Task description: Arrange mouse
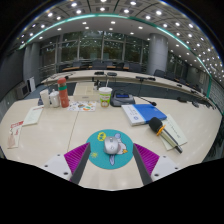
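A grey-white mouse lies on a round teal mouse mat with small printed figures, on a pale table. My gripper is open. Its two fingers with magenta pads stand to the left and right of the mat, apart from the mouse. The mouse sits between the fingertips with a clear gap on each side and rests on the mat.
Beyond the mat stand a green-and-white cup, cans and bottles, a blue book, papers and a yellow-handled tool. More papers lie at the left. Desks and chairs fill the room behind.
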Motion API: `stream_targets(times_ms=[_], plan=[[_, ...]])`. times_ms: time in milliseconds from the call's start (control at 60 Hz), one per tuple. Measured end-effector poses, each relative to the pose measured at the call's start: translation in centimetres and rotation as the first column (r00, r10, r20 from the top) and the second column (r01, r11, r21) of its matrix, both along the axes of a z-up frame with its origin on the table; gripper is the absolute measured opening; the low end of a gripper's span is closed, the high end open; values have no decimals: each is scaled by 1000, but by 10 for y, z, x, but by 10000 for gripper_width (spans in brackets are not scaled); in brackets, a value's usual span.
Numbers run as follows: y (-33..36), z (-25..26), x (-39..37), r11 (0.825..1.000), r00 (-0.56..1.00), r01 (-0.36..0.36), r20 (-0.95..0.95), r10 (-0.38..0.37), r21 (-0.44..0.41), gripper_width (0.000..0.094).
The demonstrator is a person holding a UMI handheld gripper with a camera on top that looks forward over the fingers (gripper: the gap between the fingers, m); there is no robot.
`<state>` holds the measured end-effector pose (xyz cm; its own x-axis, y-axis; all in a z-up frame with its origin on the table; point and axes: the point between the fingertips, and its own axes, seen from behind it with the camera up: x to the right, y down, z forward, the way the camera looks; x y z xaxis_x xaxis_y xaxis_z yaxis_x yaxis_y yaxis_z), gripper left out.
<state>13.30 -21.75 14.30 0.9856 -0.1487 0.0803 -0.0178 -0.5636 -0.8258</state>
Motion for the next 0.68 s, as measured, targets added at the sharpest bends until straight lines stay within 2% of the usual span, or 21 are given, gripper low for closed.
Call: stream_targets(times_ms=[150,367,683], plan=[[-70,44,-20,1000,1000,-10,-12,10,24,858],[-160,75,-32,999,1000,-17,18,16,48,857],[-208,85,-33,998,1000,-5,-9,5,66,860]])
